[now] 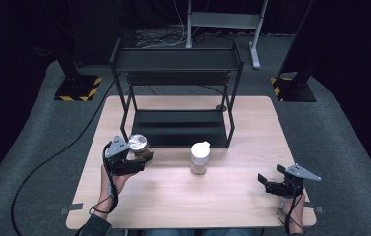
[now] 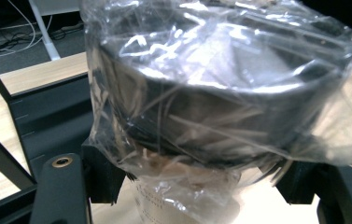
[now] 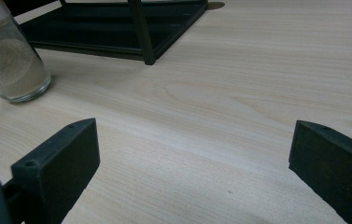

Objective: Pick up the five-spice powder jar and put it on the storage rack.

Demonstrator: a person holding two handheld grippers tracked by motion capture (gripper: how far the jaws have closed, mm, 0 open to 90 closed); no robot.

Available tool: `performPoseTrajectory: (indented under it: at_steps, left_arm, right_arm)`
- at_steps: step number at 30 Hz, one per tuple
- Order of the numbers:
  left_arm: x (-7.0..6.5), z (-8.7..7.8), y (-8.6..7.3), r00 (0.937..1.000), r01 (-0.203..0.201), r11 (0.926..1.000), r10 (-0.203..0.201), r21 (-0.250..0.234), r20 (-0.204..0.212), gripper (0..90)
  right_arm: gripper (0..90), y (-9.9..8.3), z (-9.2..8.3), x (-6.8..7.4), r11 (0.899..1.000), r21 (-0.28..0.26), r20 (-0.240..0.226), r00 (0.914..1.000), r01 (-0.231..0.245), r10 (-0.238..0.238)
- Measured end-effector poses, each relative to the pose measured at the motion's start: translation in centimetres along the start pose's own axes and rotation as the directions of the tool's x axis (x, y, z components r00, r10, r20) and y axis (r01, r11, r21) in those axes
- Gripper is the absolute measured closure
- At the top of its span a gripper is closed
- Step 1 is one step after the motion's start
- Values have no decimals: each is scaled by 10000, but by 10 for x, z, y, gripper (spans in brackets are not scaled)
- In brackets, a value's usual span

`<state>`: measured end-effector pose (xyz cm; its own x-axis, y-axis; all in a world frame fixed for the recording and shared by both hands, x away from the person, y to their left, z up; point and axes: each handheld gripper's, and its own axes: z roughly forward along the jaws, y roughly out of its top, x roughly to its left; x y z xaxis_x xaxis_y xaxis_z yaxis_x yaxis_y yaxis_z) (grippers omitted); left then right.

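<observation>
While the left gripper clamps its jaws on the wrapped jar, just left-front of the rack, lift level and grip below the slippery film. Right gripper: jaws released, idle, well right of the rack.

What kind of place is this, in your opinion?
Probably a lab or studio set up for recording handling work, not a home. A lone wooden table stands on grey carpet before dark curtains, posts on hazard-striped bases flank it, and loose cables lie behind the black shelf rack.
</observation>
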<state>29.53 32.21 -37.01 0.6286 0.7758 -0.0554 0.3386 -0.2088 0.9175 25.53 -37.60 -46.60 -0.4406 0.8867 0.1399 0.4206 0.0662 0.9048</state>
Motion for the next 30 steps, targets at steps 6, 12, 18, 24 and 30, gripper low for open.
performPoseTrajectory:
  at_steps: [6,12,18,24,30]
  left_arm:
    - [5,4,8,9999,45,10000,-45,-27,136,302]
    - [9,6,16,9996,-69,10000,70,-23,278,302]
    - [15,9,28,9984,-254,9997,253,5,506,302]
    - [18,11,38,9975,-416,9991,416,-12,567,303]
    - [22,13,47,9970,-468,9989,471,-57,614,302]
  right_arm:
    - [7,0,0,0,10000,-16,-1,10000,-17,17]
    - [7,0,0,-1,10000,-24,-13,10000,-20,20]
    - [8,0,0,-1,10000,-26,-12,10000,-36,36]
    - [8,-1,0,-1,10000,-33,-29,10000,-32,32]
    - [9,-1,0,-1,10000,-33,-32,10000,-45,45]
